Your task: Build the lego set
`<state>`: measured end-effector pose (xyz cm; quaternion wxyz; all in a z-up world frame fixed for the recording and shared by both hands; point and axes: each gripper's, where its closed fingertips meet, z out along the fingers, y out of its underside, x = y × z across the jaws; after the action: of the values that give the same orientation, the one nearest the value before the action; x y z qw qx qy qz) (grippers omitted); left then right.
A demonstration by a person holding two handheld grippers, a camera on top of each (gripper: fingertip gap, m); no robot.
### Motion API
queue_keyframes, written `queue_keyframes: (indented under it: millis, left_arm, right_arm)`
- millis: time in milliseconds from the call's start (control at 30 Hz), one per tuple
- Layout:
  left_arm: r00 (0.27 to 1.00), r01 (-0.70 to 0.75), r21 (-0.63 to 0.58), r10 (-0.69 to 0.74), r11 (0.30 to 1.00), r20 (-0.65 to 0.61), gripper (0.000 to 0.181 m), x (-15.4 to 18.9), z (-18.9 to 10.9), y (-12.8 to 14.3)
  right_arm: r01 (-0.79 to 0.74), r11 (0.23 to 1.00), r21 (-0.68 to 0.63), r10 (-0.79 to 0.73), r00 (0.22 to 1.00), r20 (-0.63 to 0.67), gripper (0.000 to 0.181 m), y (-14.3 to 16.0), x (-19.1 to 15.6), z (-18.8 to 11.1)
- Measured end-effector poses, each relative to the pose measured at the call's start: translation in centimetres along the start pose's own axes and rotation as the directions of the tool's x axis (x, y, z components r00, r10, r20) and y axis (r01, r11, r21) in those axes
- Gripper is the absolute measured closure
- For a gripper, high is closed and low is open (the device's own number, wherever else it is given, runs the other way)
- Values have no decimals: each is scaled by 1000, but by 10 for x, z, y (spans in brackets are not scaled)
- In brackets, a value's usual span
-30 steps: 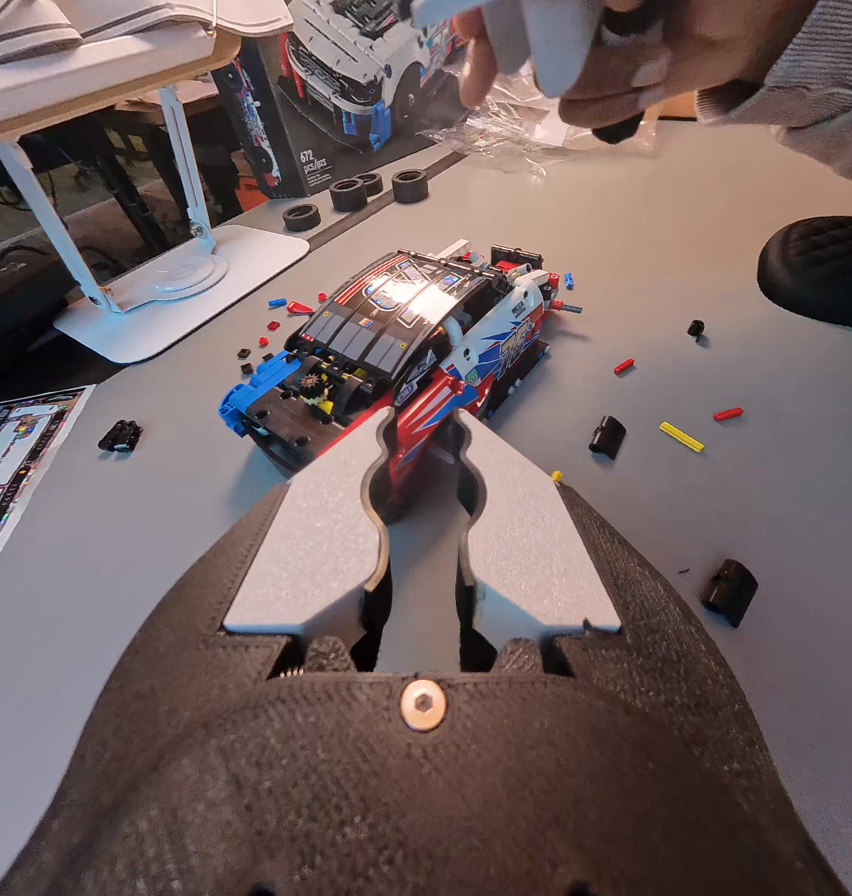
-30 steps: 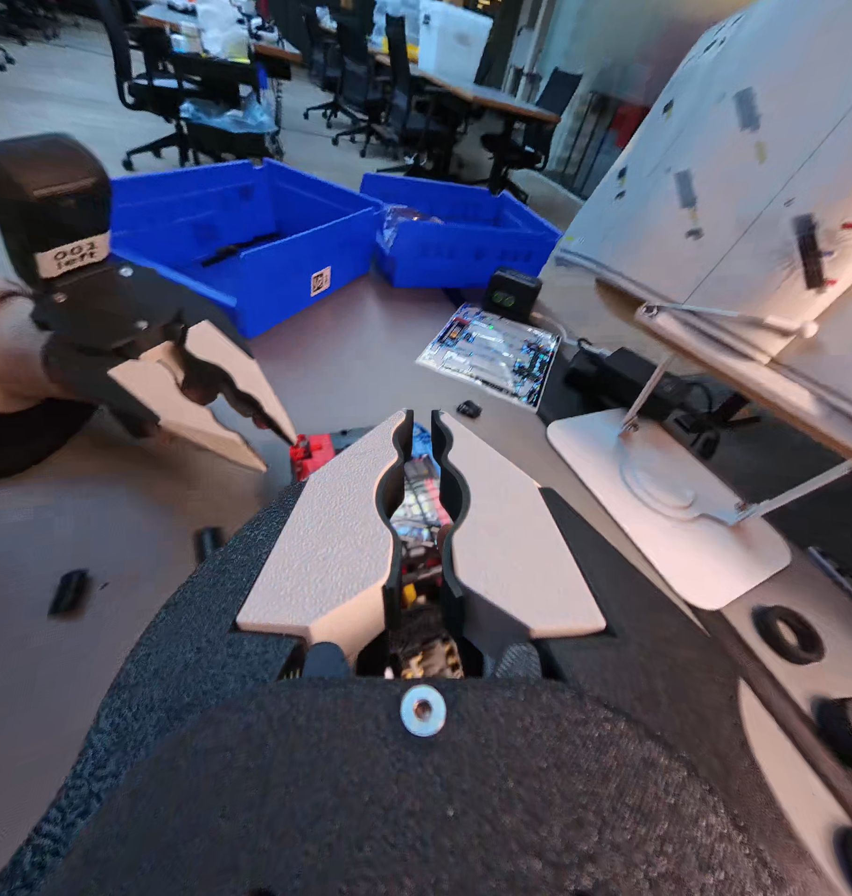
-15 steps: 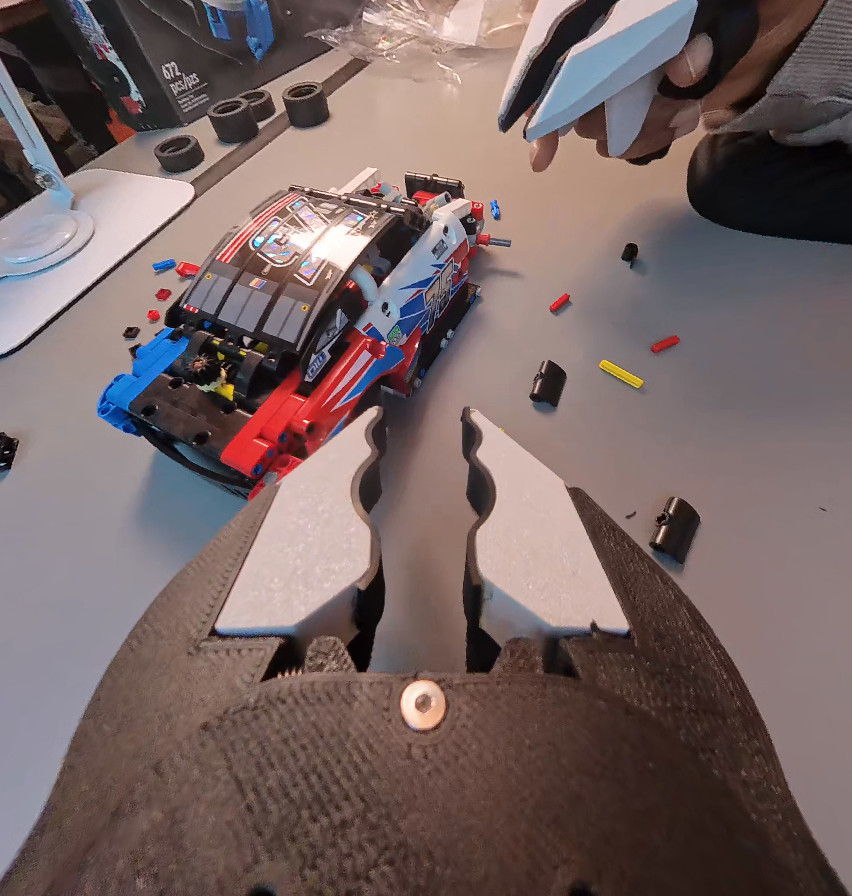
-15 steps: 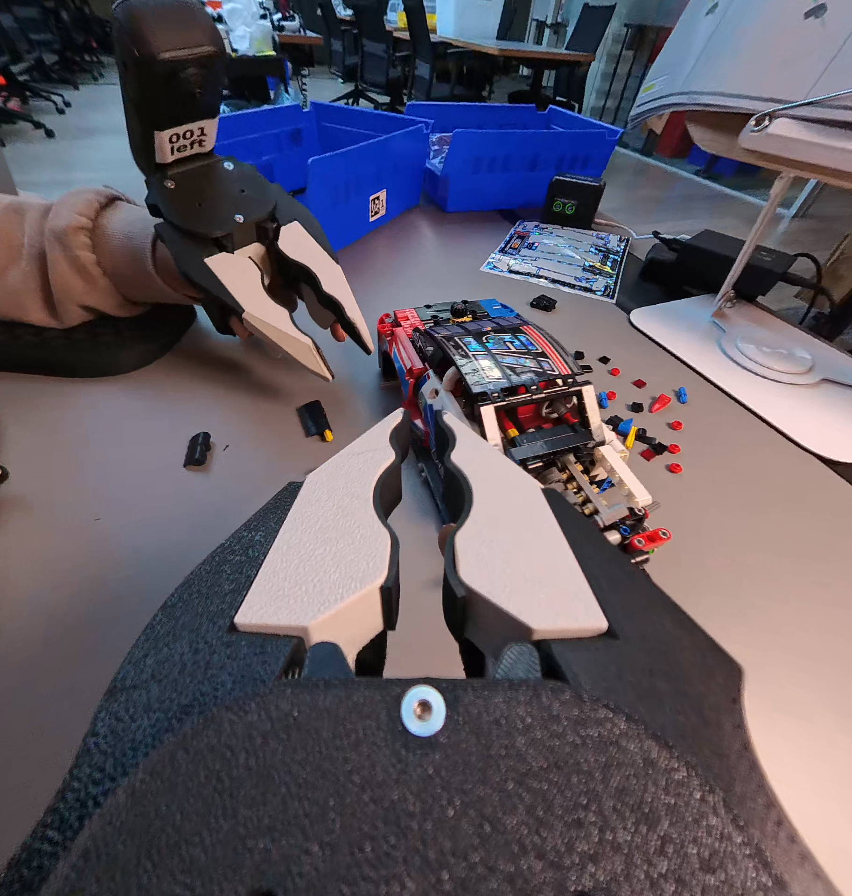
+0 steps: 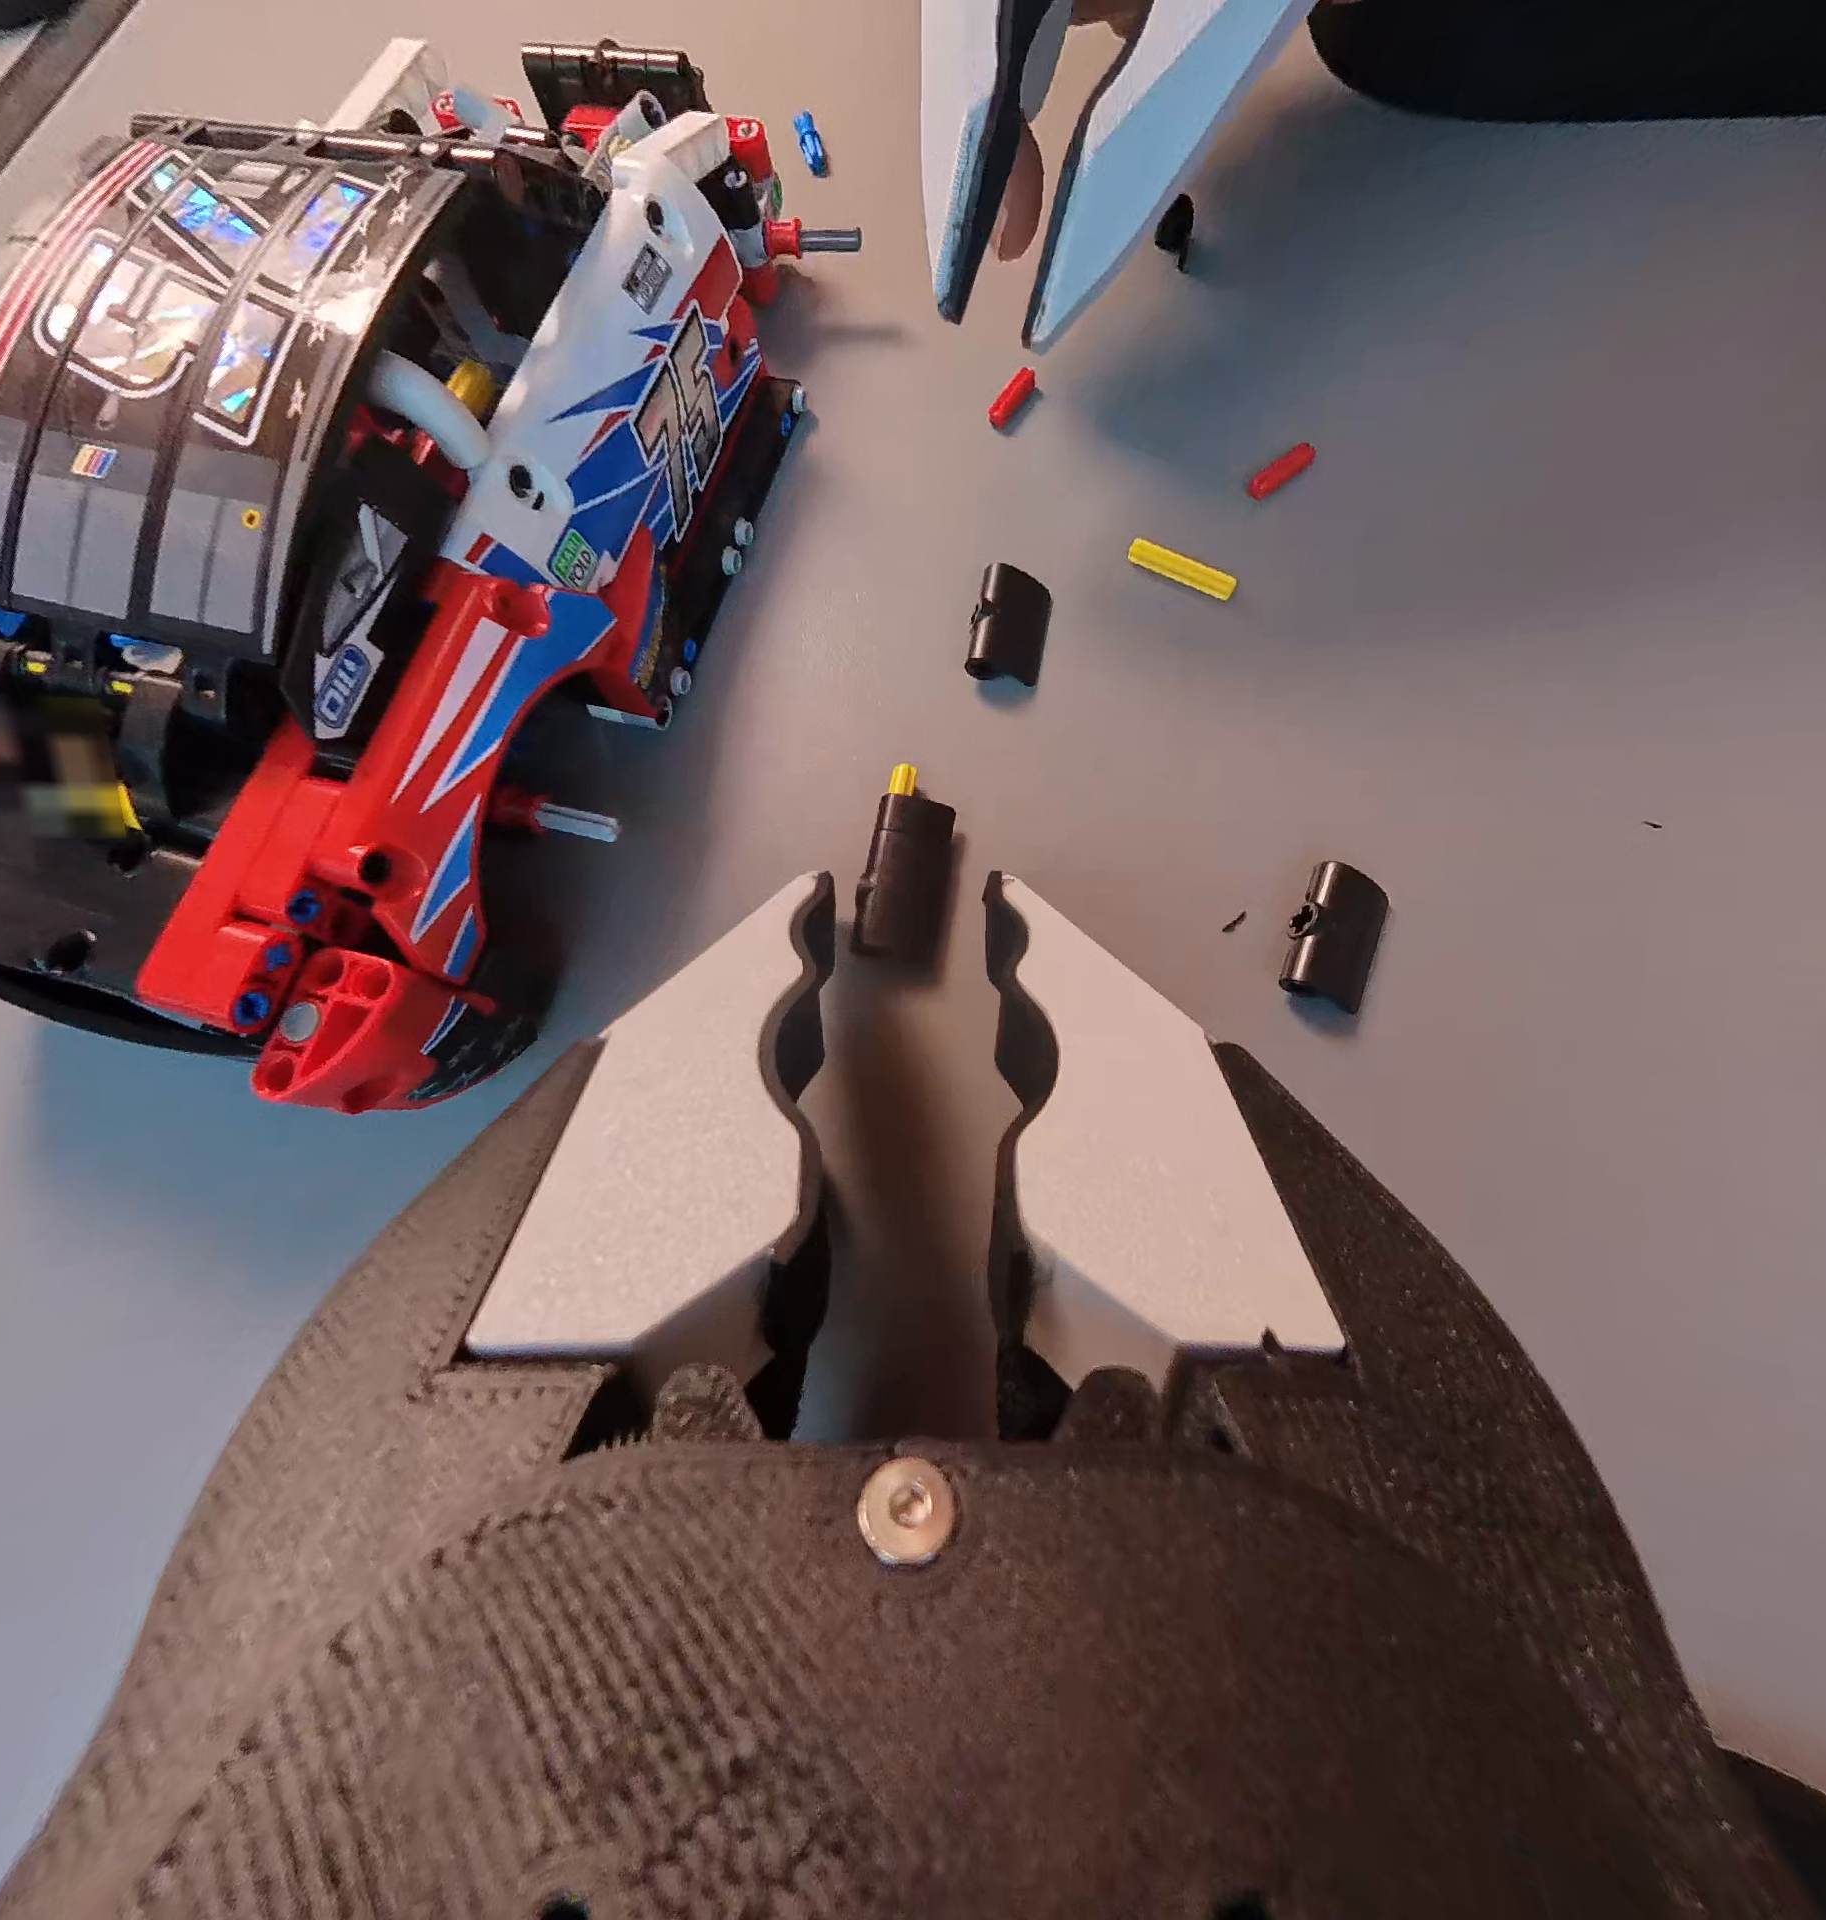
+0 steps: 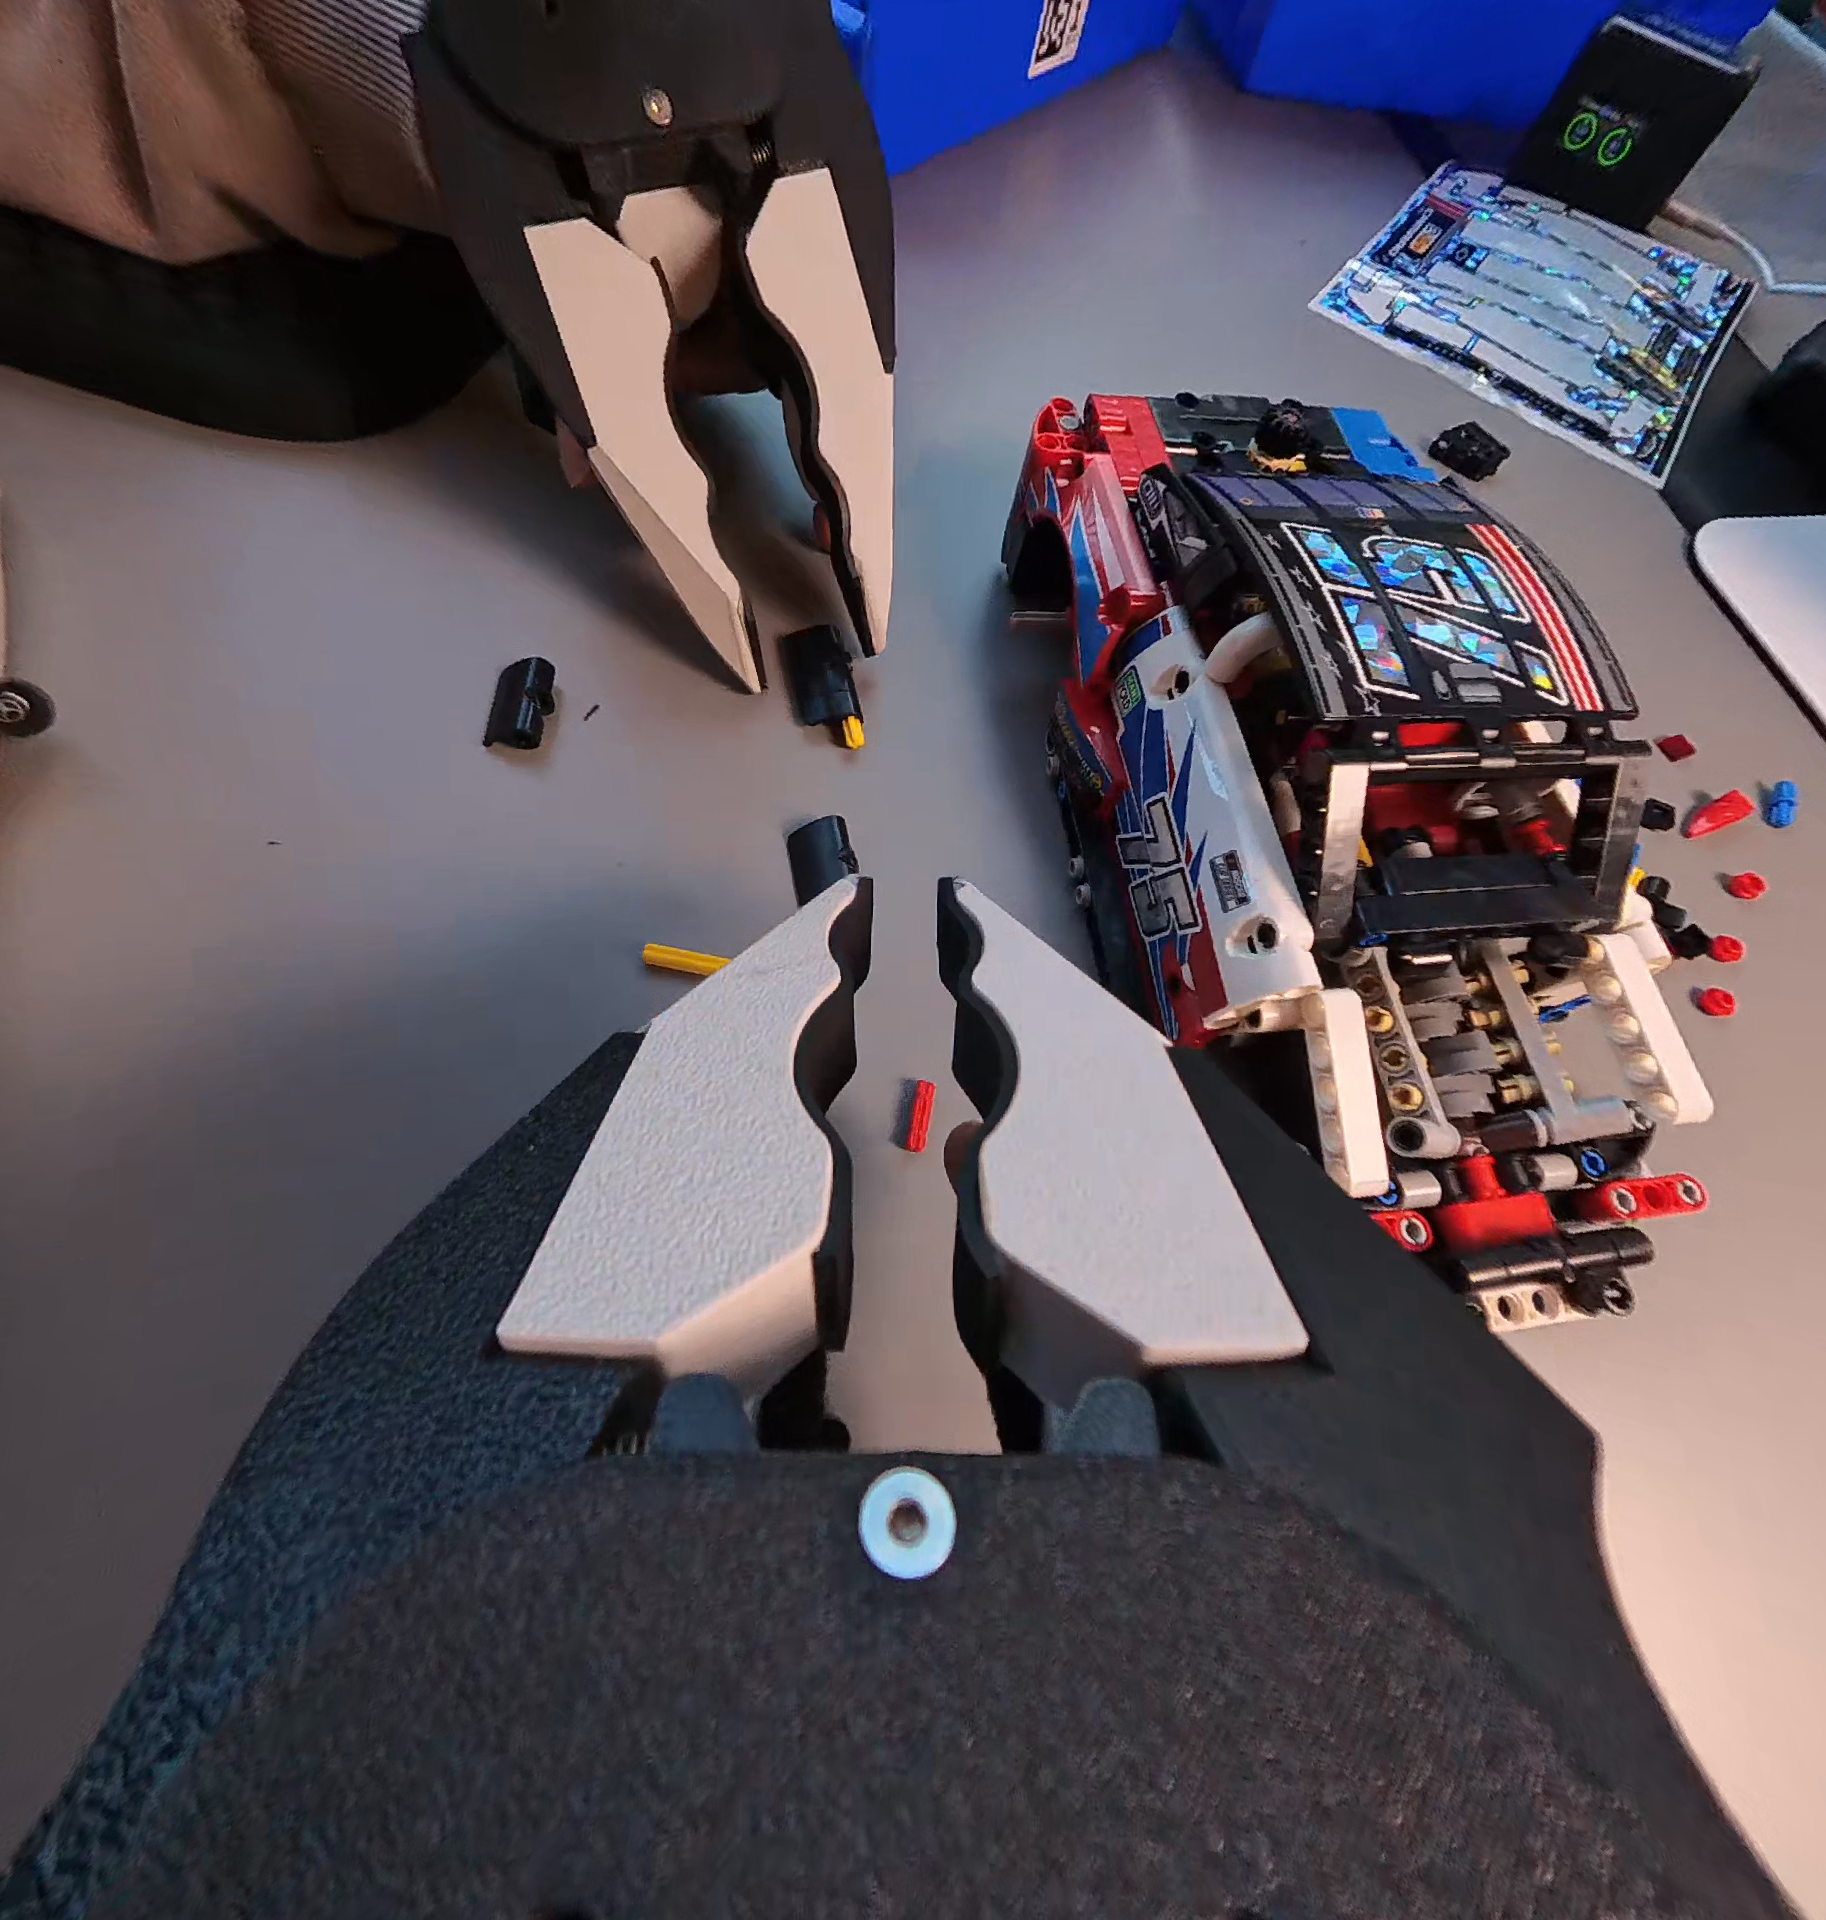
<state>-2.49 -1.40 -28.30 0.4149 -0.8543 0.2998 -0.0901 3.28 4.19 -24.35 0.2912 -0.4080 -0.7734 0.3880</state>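
While your left gripper (image 5: pixel 907 883) hovered low over the grey table (image 5: pixel 1511 727), its two fingers stood apart with nothing between them, and the black connector with a yellow axle (image 5: pixel 904 873) lay just past their tips, partly inside the gap. That piece's long axis ran almost straight along the fingers, yellow tip pointing away from you, so the jaws flanked its long sides. From the right wrist view the same black connector (image 6: pixel 824 675) sat between the left gripper's (image 6: pixel 810 665) fingertips, its yellow end toward your right gripper (image 6: pixel 904 894).

Your right gripper was also parted and empty, its fingertips near a second black connector (image 6: pixel 821 847) that peeped out beside the left finger, with a small red pin (image 6: pixel 917 1114) showing on the table through the gap lower down. A yellow axle (image 6: pixel 680 958) lay just beside that finger on the side away from the car.

The Lego race car (image 5: pixel 369 540) stood to the left of your left gripper, wheel arches empty and a bare axle stub (image 5: pixel 576 821) pointing out toward the loose parts; no corner of the table showed in either view. A third black connector (image 5: pixel 1335 935) lay to the right of the left fingers, and a red pin (image 5: pixel 1281 470) sat farther off.

Judged from this, the left gripper was much the nearer to the axle-bearing connector and already lined up; closing across its short width looked like the likely next move, with the round body liable to roll or twist out.
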Motion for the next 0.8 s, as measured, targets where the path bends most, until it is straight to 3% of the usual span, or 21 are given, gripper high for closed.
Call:
queue_keyframes:
  millis: [200, 433, 800]
  left_arm:
    - [999, -37, -6, 37, 999, -13, 167, 6, 3, -3]
    - [997, -62, 0, 62, 998, -35, 167, 12, 5, -5]
    - [999, -18, 2, 18, 1000, -50, 154, 12, 7, -7]
  right_arm:
    - [9, 999, -36, -8, 999, 38, 171, -2, -11, 15]
    - [94, 974, -204, -77, 993, 87, 170, 9, -13, 31]
    - [109, 948, -300, -71, 989, 133, 169, 18, -15, 39]
